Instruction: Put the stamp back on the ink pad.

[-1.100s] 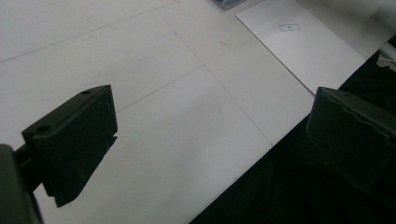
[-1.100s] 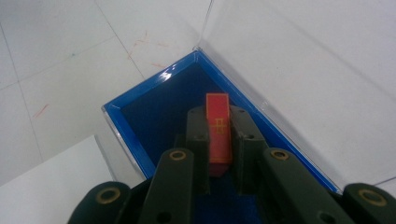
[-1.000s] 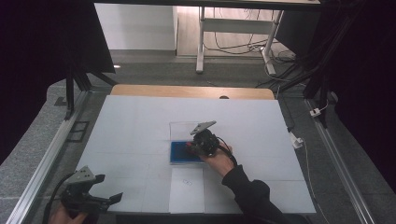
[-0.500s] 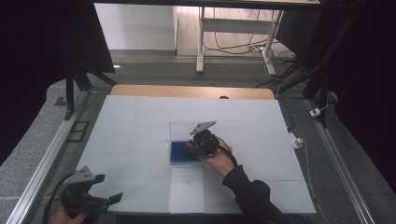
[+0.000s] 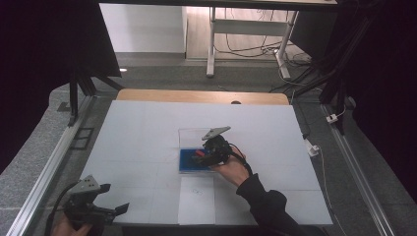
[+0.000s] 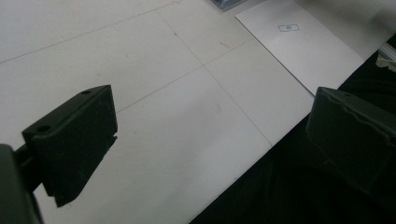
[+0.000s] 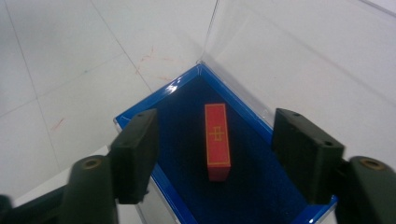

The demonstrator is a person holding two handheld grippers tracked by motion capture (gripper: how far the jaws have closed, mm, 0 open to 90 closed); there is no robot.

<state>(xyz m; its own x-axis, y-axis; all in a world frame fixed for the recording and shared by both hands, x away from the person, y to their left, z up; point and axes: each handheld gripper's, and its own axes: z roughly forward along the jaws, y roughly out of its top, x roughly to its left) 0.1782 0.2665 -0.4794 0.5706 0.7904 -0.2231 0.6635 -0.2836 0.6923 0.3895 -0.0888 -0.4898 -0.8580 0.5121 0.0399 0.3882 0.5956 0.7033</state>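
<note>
From above I see a white table (image 5: 147, 142) with a wooden far edge, grey floor and dark curtains around it; my right gripper (image 5: 200, 156) hangs over the blue box (image 5: 189, 164) mid-table, my left gripper (image 5: 120, 209) at the near left corner. Left gripper view: jaws spread wide over bare table, a paper sheet (image 6: 299, 42) beyond. Right gripper view: jaws have just been opening, released, the red block (image 7: 217, 140) lying free on the box floor between them; both hands sit where they were a second ago.

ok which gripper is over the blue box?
The right gripper. Its fingers have just opened and stand apart above the blue box, the red block lying loose inside. The left gripper sits open at the table's near edge.
</note>
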